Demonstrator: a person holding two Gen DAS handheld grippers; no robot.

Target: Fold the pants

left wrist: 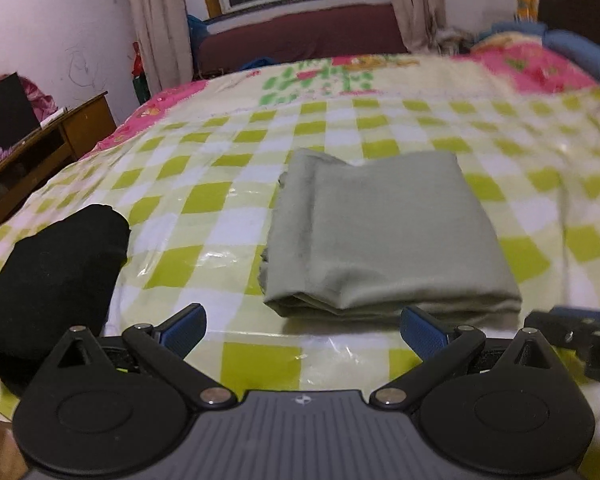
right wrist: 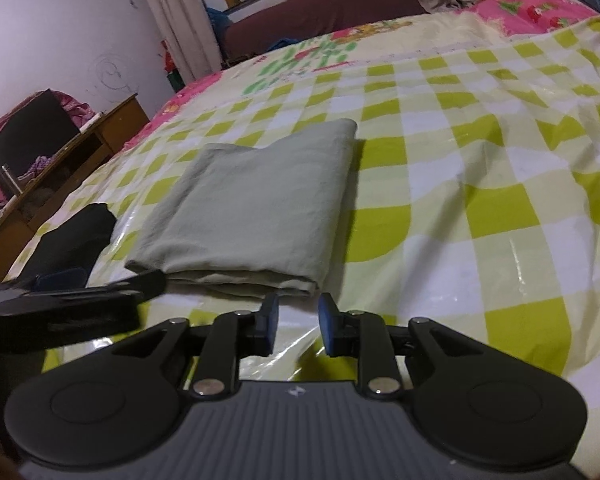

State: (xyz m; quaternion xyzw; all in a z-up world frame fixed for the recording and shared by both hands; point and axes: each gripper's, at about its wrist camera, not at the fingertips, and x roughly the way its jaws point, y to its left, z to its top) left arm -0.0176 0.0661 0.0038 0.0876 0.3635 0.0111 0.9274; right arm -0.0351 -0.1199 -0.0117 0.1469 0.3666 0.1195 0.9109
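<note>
The grey-green pants (left wrist: 384, 232) lie folded into a thick rectangle on the green-and-white checked bed cover (left wrist: 228, 184). They also show in the right wrist view (right wrist: 252, 204). My left gripper (left wrist: 304, 328) is open and empty, just short of the fold's near edge. My right gripper (right wrist: 298, 320) has its jaws a small gap apart and holds nothing, close to the near right corner of the pants. The right gripper also shows at the right edge of the left wrist view (left wrist: 572, 336), and the left gripper at the left of the right wrist view (right wrist: 80, 296).
A black folded garment (left wrist: 56, 264) lies on the cover left of the pants, also in the right wrist view (right wrist: 76, 236). A wooden cabinet (left wrist: 40, 148) stands off the bed's left side. Pink bedding (left wrist: 532, 60) and blue pillows (left wrist: 580, 52) lie at the far right.
</note>
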